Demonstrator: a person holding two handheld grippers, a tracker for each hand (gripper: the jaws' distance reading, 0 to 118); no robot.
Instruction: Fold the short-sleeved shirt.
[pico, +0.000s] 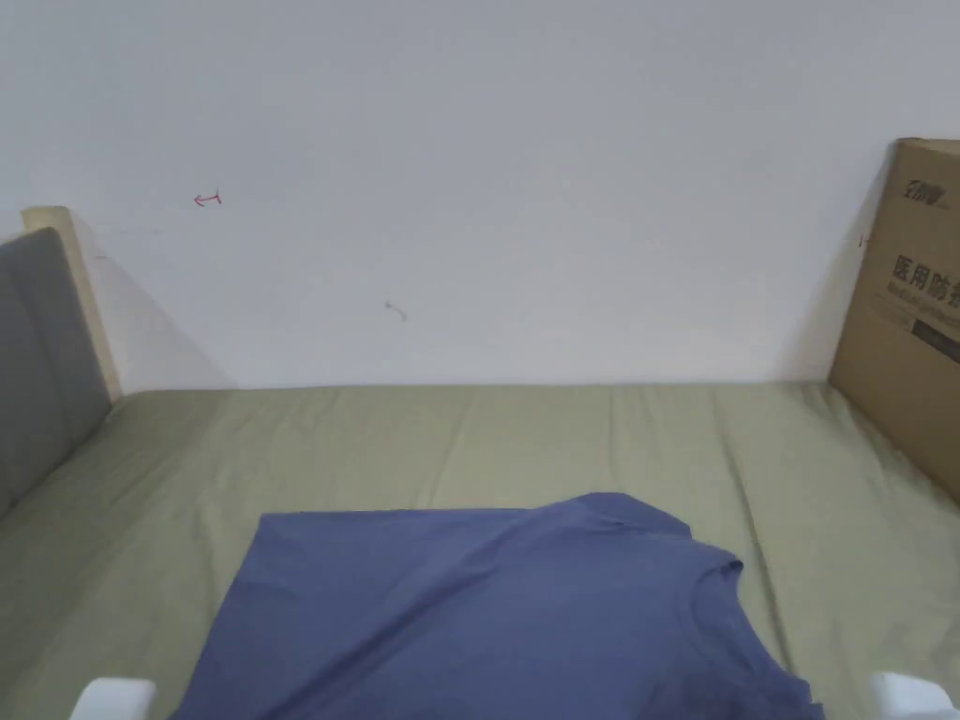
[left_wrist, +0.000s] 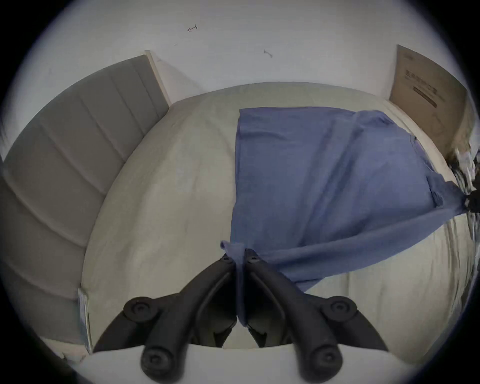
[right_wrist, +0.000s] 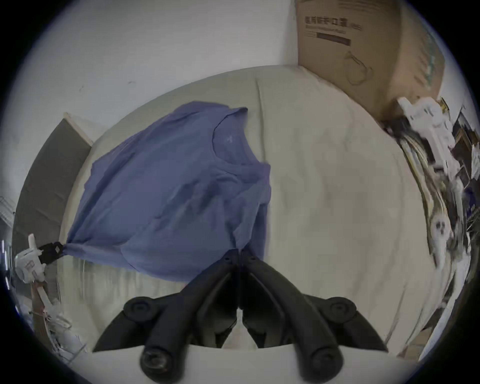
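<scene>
A blue short-sleeved shirt (pico: 487, 609) lies on the green bed sheet (pico: 469, 441), collar toward the right. In the left gripper view my left gripper (left_wrist: 239, 256) is shut on a corner of the shirt (left_wrist: 324, 187), cloth pinched between its black jaws. In the right gripper view my right gripper (right_wrist: 239, 253) is shut on the shirt (right_wrist: 168, 187) at the sleeve side. The near edge of the shirt hangs lifted and stretched between the two grippers. The left gripper (right_wrist: 50, 252) also appears far off at the left of the right gripper view, holding its corner.
A grey padded headboard (pico: 42, 356) stands at the left. A cardboard box (pico: 914, 309) leans at the right edge of the bed. A white wall runs behind. Cluttered items (right_wrist: 441, 181) lie beyond the bed's right side.
</scene>
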